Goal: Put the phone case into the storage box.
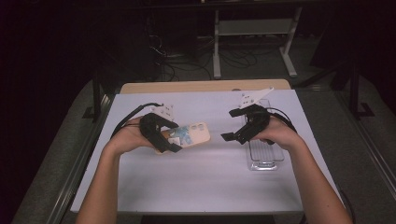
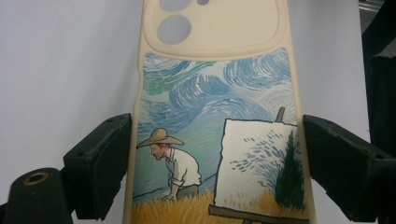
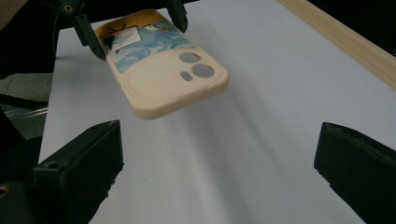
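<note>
A cream phone case (image 1: 195, 134) with a painted scene of a man in a straw hat at an easel is held above the white table (image 1: 196, 182). My left gripper (image 1: 173, 136) is shut on its long sides. In the left gripper view the pads (image 2: 109, 163) press both edges of the case (image 2: 215, 88), camera cut-outs pointing away. My right gripper (image 1: 229, 124) stands open a short way to the case's right, jaws facing it and nothing between them. In the right gripper view the case (image 3: 173, 74) floats ahead of my right gripper (image 3: 219, 168), with the left gripper (image 3: 135, 25) clamped on its far end.
A clear plastic tray (image 1: 265, 157) lies on the table under the right hand. A wooden strip (image 1: 205, 86) runs along the table's far edge, also in the right gripper view as a wooden strip (image 3: 345, 39). Dark floor, cables and a desk frame lie beyond.
</note>
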A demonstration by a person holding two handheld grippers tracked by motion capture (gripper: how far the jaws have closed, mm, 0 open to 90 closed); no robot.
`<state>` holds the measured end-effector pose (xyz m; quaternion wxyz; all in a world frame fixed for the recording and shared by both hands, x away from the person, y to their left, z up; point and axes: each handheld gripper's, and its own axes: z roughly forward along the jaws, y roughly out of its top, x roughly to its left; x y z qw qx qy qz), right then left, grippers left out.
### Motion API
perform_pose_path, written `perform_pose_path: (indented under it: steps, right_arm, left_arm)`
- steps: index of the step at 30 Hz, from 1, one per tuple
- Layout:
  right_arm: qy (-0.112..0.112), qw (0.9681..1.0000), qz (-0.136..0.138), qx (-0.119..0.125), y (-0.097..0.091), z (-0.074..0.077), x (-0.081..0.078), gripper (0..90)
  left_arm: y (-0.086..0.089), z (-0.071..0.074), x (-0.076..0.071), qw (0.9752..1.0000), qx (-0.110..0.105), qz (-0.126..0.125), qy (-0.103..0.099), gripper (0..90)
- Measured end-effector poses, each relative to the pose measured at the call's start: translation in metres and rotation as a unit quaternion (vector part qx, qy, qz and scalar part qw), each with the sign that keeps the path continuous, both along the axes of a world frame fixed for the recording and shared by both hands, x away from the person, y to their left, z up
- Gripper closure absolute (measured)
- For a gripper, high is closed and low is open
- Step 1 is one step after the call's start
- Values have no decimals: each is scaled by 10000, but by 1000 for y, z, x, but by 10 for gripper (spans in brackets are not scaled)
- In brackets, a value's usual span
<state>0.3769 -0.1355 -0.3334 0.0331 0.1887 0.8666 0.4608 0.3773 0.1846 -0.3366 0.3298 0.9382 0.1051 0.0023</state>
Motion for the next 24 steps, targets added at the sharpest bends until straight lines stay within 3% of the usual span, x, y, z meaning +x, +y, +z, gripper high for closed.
perform_pose_path:
  steps: [8, 11, 13, 14, 24]
  right_arm:
    - [41, 9991, 410, -86, 15, 0, 5, 8]
    - [111, 9988, 472, -56, 16, -1, 4, 8]
    - [35, 9987, 498, -131, 16, -2, 5, 8]
    - [125, 9986, 512, -95, 16, -2, 3, 8]
    - [45, 9968, 743, -275, 23, -6, -7, 8]
  left_arm:
    - [-5, -5, 1, 9998, 96, -188, 14, 117]
    - [-9, -7, -1, 9995, 134, -276, 39, 117]
    - [-11, -7, -2, 9993, 118, -345, 41, 117]
    - [-12, -8, -3, 9992, 129, -380, 42, 117]
    - [-24, -11, -8, 9978, 145, -645, 59, 117]
